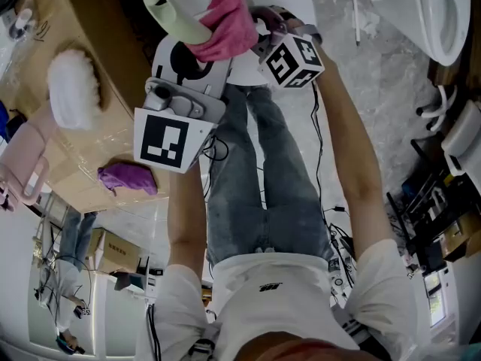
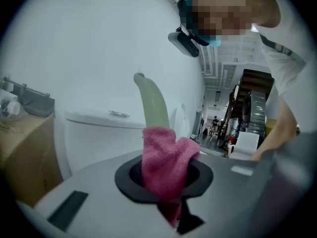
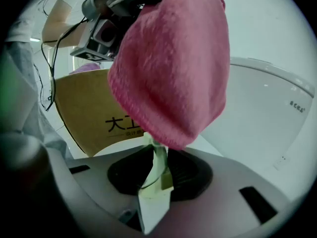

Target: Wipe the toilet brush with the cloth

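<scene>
In the head view, top centre, the left gripper (image 1: 197, 59) holds the pink cloth (image 1: 225, 25) against the pale green toilet brush (image 1: 169, 13), and the right gripper (image 1: 259, 32) meets it from the other side. In the left gripper view, the jaws are clenched on the cloth's soft, limp fold. In the right gripper view, the jaws grasp what seems to be the brush's thin, stiff handle, with the cloth capping it above. The smooth plastic looks light and slippery, so a hold low on the handle suits it.
</scene>
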Available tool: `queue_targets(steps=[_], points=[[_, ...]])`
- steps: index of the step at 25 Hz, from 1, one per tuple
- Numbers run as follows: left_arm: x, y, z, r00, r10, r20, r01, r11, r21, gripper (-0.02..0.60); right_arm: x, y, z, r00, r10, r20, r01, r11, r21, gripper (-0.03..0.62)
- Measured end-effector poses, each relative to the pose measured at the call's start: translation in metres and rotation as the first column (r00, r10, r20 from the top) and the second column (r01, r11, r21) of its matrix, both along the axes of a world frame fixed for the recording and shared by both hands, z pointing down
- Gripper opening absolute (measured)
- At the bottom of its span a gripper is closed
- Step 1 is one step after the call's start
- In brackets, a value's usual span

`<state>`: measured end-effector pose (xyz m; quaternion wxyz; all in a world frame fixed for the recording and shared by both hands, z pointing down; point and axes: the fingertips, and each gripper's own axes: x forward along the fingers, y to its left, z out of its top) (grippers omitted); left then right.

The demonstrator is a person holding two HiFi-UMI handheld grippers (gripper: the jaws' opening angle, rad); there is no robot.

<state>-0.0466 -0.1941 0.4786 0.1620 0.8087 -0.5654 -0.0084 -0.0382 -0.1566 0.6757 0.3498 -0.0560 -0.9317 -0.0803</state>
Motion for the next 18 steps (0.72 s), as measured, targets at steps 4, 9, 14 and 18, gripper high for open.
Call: queue_targets(steps=[4, 9, 14, 18], points=[[0.005, 0.004, 0.025, 1.0, 0.009, 0.014, -0.009, 0.999, -0.031, 0.061, -0.001, 0.0, 0.0, 1.0, 0.003, 0.005, -0.003, 1.0, 0.0, 0.089], [0.011, 0.005, 0.051, 0.999, 0.02, 0.027, -0.019, 0.998, -0.065, 0.061, -0.001, 0.0, 0.0, 1.0, 0.005, 0.01, -0.005, 1.0, 0.002, 0.087], [0.015, 0.005, 0.073, 1.0, 0.019, 0.021, -0.017, 0.996, -0.093, 0.061, -0.001, 0.0, -0.001, 1.0, 0.005, 0.018, -0.005, 1.0, 0.001, 0.087], [0.02, 0.002, 0.09, 0.999, 0.026, 0.033, -0.022, 0.993, -0.116, 0.061, 0.0, -0.002, -0.001, 1.0, 0.006, 0.023, -0.006, 1.0, 0.001, 0.087]])
